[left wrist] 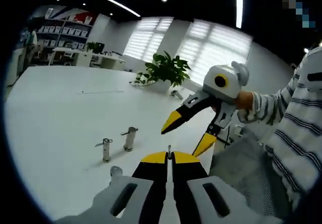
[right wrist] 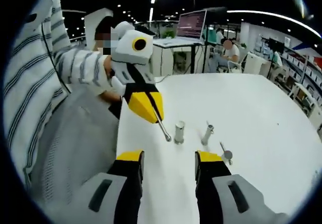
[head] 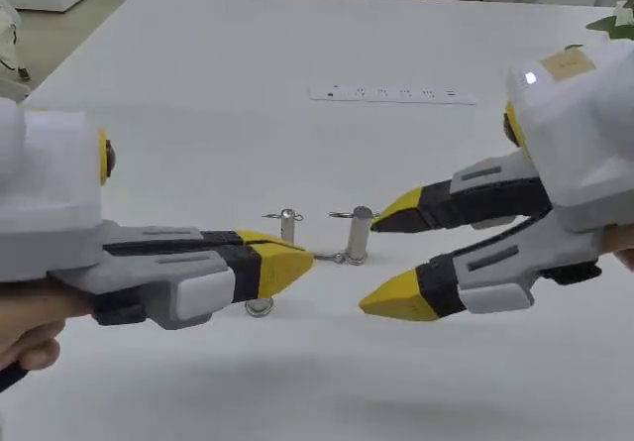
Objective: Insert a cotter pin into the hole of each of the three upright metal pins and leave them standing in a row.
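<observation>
Three small metal pins stand on the white table (head: 198, 114). One pin (head: 288, 224) has a cotter pin through its top. A second pin (head: 358, 235) carries a wire ring near its head. The third pin (head: 260, 307) is half hidden under my left gripper (head: 305, 259), and I cannot tell its pose. That gripper is shut on a thin cotter pin (right wrist: 162, 124) that sticks out of its tips (left wrist: 169, 151) towards the second pin's base. My right gripper (head: 376, 261) is open just right of the pins, with nothing between its fingers (right wrist: 209, 156). The pins (right wrist: 179, 132) lie ahead of it.
A white power strip (head: 396, 93) lies further back on the table. A potted plant (left wrist: 163, 70) stands at the table's far edge. Desks, monitors and seated people (right wrist: 229, 50) fill the room beyond. My striped sleeve (left wrist: 282, 113) is behind the right gripper.
</observation>
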{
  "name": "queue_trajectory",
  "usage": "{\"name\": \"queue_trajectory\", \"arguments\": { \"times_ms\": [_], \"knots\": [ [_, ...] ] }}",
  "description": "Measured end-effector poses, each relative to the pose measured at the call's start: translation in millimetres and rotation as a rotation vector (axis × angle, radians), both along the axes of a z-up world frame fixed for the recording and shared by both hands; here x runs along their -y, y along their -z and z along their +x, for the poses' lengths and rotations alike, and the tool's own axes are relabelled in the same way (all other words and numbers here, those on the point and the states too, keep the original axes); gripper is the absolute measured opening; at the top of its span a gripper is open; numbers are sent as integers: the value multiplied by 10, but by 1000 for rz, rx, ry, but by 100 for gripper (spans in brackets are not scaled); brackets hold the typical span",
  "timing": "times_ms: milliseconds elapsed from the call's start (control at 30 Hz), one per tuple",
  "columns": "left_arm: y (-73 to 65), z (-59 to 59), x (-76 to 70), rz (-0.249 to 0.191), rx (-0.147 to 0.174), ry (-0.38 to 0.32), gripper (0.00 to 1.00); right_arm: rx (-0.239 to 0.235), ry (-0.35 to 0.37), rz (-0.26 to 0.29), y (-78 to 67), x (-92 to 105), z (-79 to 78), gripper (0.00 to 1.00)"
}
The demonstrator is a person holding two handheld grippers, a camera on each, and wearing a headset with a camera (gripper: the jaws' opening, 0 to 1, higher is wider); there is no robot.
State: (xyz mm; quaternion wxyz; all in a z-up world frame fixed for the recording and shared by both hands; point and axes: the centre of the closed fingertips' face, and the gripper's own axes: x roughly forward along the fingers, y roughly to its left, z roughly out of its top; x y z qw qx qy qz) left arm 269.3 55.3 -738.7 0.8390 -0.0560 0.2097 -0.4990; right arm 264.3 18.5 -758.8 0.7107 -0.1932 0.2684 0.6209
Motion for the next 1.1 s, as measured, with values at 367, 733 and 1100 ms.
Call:
{"name": "queue_trajectory", "arguments": {
  "times_ms": [367, 733, 1100],
  "knots": [
    [32, -241, 80, 99, 139, 201, 0, -20, -85, -17, 60, -91, -199, 23],
    [-1, -351, 101, 47, 140, 235, 0, -16, -171, -3, 39, -199, -376, 9],
    [67, -393, 83, 50, 132, 261, 0, -31, -222, -18, 38, -186, -455, 5]
  ]
}}
